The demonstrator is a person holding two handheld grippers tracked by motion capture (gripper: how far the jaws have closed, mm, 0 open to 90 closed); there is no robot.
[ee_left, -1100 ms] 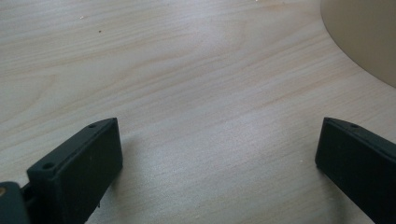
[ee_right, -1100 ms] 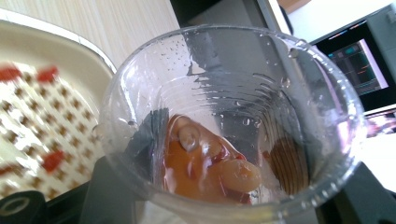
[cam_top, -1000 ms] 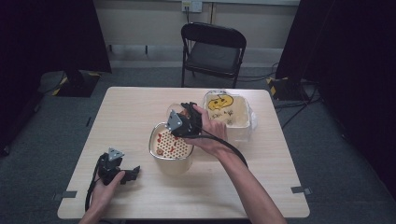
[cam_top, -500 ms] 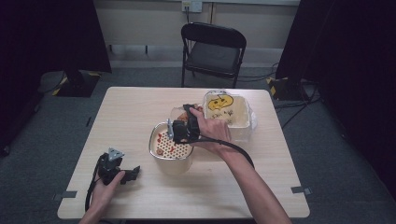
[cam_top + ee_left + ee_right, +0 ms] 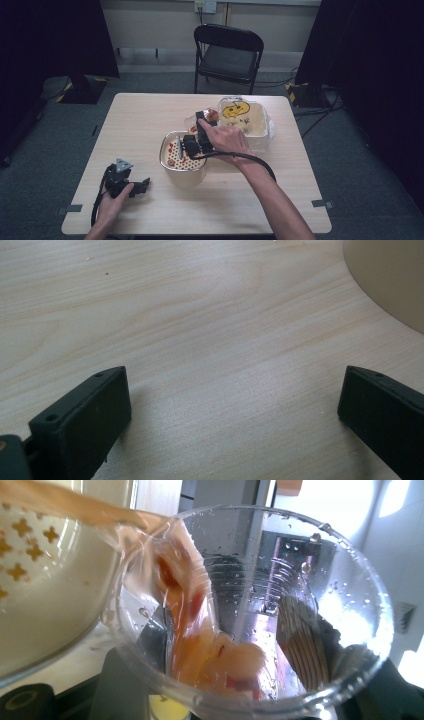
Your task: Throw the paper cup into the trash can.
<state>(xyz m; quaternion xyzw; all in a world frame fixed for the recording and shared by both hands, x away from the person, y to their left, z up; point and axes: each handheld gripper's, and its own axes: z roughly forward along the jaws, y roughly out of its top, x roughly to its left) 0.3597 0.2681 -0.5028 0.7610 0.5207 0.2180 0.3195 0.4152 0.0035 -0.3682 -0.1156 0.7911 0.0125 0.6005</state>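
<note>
My right gripper (image 5: 196,141) is shut on a clear plastic cup (image 5: 196,119), tipped on its side over a metal-rimmed bowl (image 5: 170,167) with a perforated strainer (image 5: 176,150) set in it. In the right gripper view the cup (image 5: 310,570) sits between the dark jaws of my right gripper (image 5: 250,685). Orange-pink liquid with soft pieces (image 5: 185,610) runs over the cup's lip toward the strainer (image 5: 30,545) with its cross-shaped holes. My left gripper (image 5: 127,182) rests on the table near the front left. Its jaws stand wide apart on bare wood, so the left gripper (image 5: 232,400) is open.
A white tub (image 5: 252,131) with a yellow smiley face stands just right of the bowl, behind my right hand. A black folding chair (image 5: 227,55) stands beyond the far edge of the wooden table (image 5: 150,112). The bowl's side (image 5: 390,280) shows ahead of the left gripper.
My right hand has rolled and tipped the cup further over the strainer bowl. The left gripper has stayed where it was.
</note>
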